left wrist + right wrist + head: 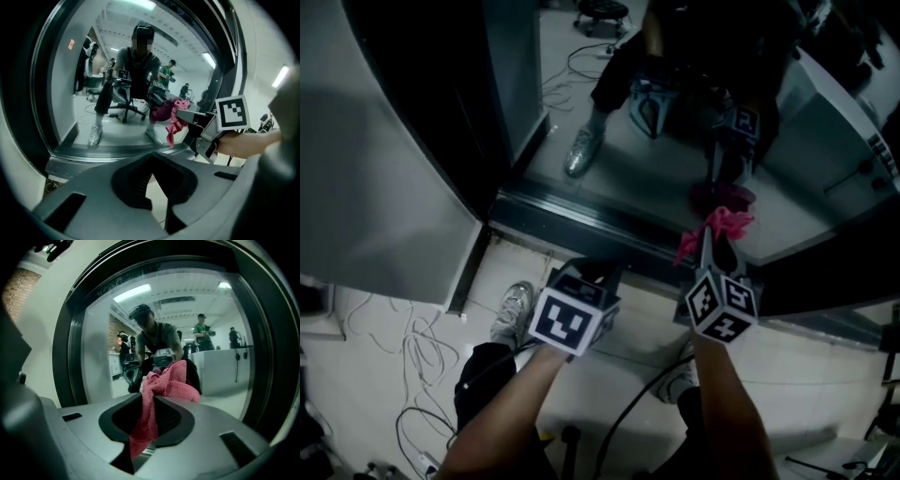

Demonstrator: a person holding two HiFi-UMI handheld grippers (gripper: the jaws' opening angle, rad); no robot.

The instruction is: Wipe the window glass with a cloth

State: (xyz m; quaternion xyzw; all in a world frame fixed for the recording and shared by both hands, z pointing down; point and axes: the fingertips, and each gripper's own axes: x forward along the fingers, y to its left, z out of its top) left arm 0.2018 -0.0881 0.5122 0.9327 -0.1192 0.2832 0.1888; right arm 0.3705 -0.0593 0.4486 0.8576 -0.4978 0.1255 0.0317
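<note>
Clamping pink cloth (169,380) at window glass (614,183), frame centre: right gripper (152,398) | left gripper (152,157): jaws together, empty | black-white square-marker cubes (572,319)

Two hand-held grippers, left (596,271) and right (711,240); one pink cloth (724,223); one window glass (811,183).

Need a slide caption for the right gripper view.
Right claw grips a pink cloth before the window glass.

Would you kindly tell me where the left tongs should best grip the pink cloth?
Grip the loose bunch of the pink cloth that stands out beyond the right tongs, coming from the left: the right tongs are shut on its lower part, so only that end is free.
</note>
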